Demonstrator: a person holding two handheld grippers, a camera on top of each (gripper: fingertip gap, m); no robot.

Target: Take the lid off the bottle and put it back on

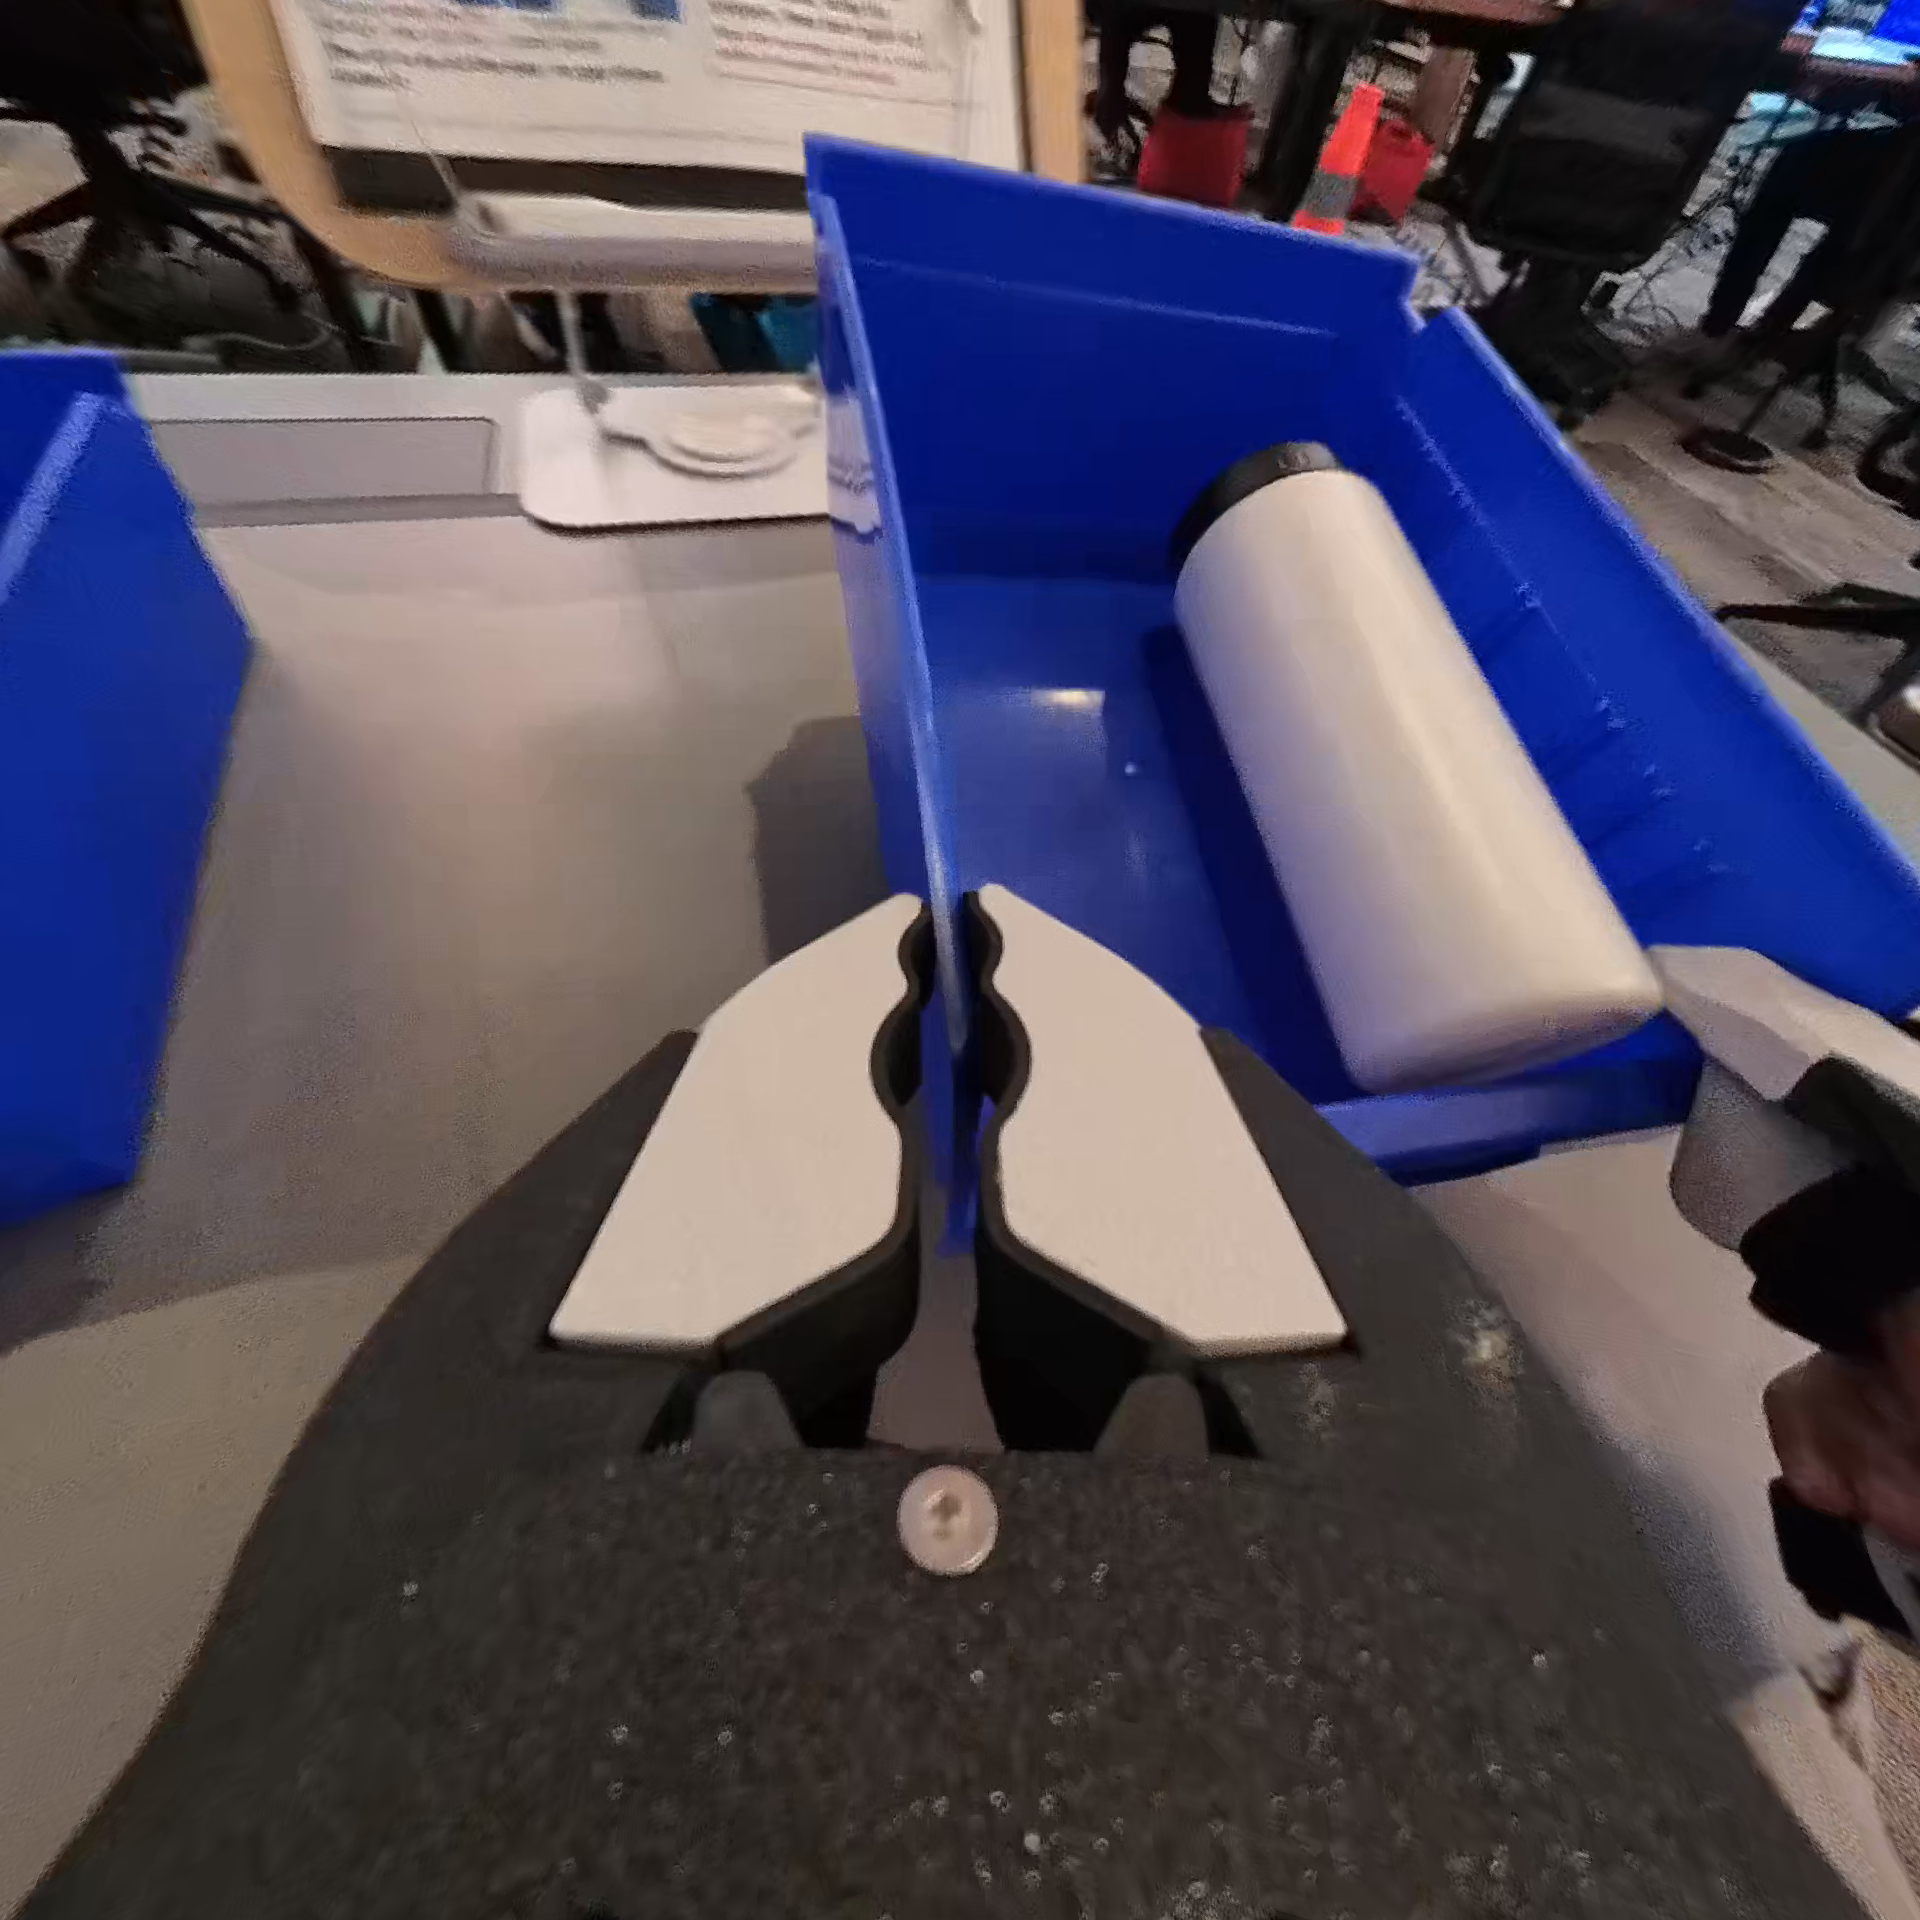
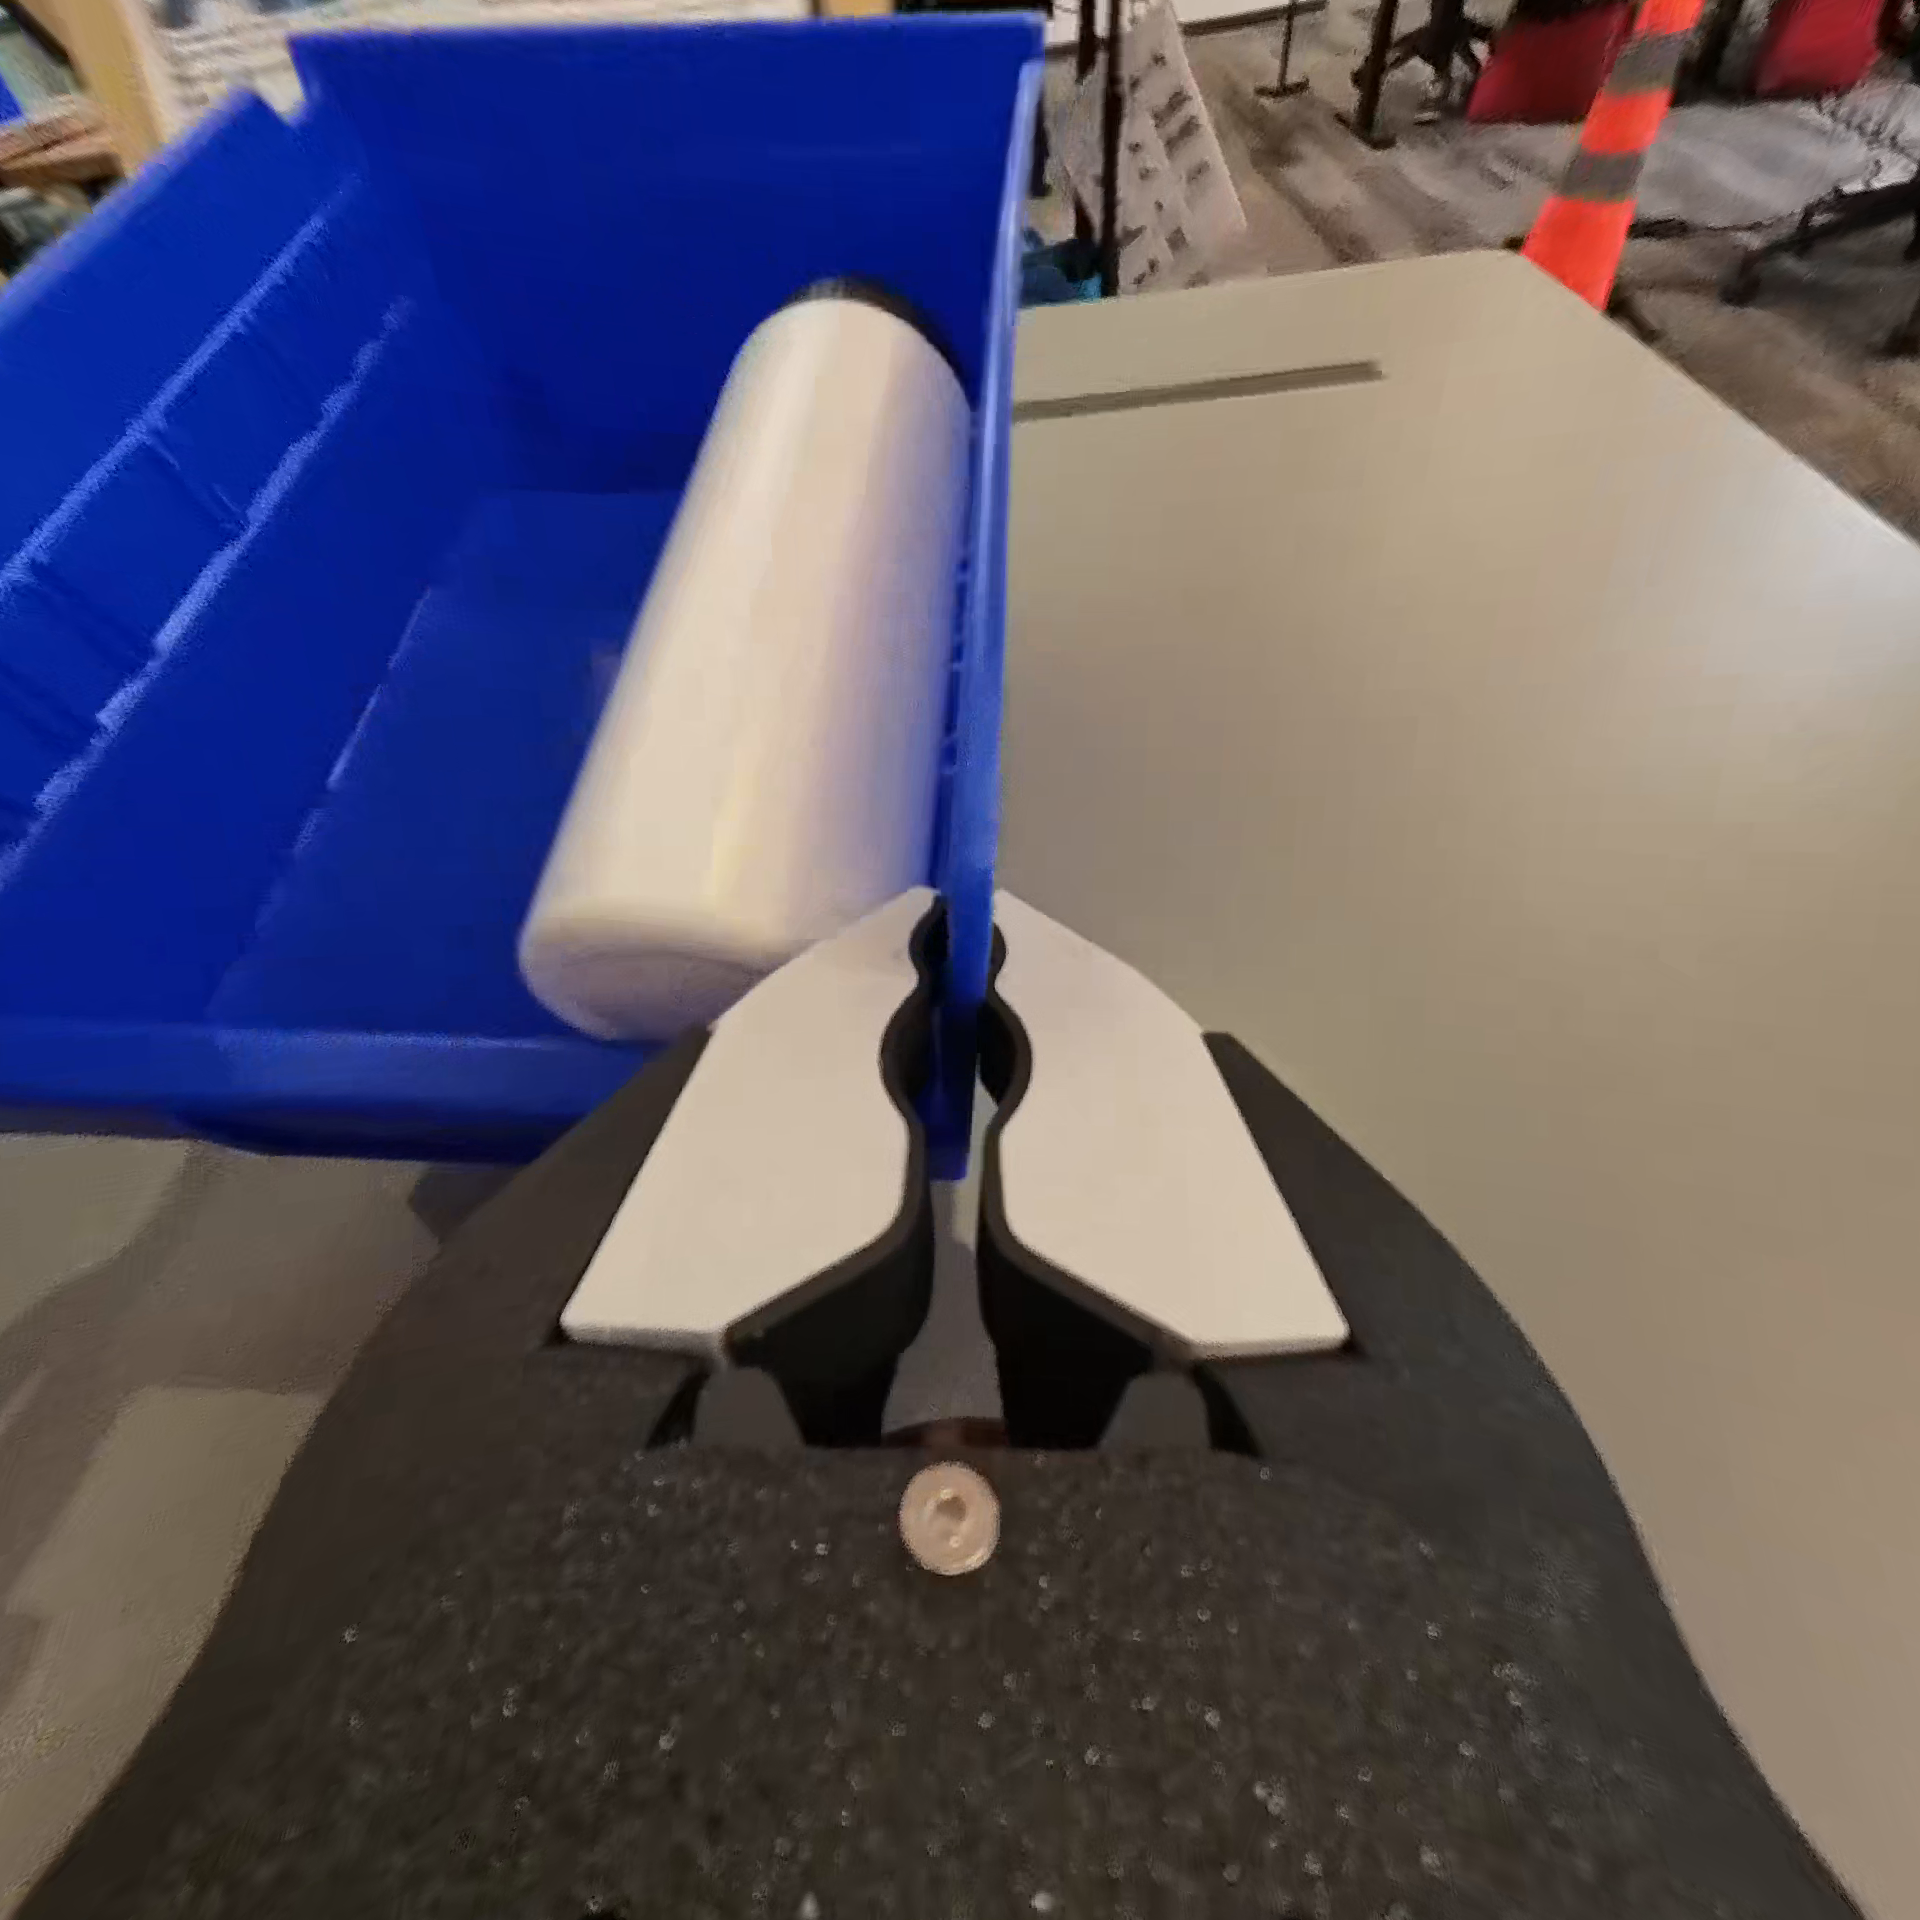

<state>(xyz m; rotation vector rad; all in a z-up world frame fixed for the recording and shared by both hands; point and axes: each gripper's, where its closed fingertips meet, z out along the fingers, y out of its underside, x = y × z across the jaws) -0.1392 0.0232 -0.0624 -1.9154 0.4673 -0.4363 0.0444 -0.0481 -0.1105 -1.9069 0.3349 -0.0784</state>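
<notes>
A white bottle (image 1: 1382, 769) with a black lid (image 1: 1262, 468) lies on its side inside a blue bin (image 1: 1091, 343), along the bin's right wall. My left gripper (image 1: 948, 914) is shut on the bin's left wall, which runs between its pads. In the right wrist view the bottle (image 2: 769, 665) lies against the bin's right wall (image 2: 987, 623), and my right gripper (image 2: 966, 914) is shut on that wall. The bin (image 2: 312, 520) is tilted and its near end seems lifted off the grey table (image 1: 468, 779). The right gripper (image 1: 1766, 1049) shows at the left wrist view's right edge.
A second blue bin (image 1: 94, 779) stands at the left of the table. A flat white stand base (image 1: 665, 457) lies at the table's far edge. An orange cone (image 2: 1610, 156) and chairs stand on the floor beyond the table (image 2: 1455, 727).
</notes>
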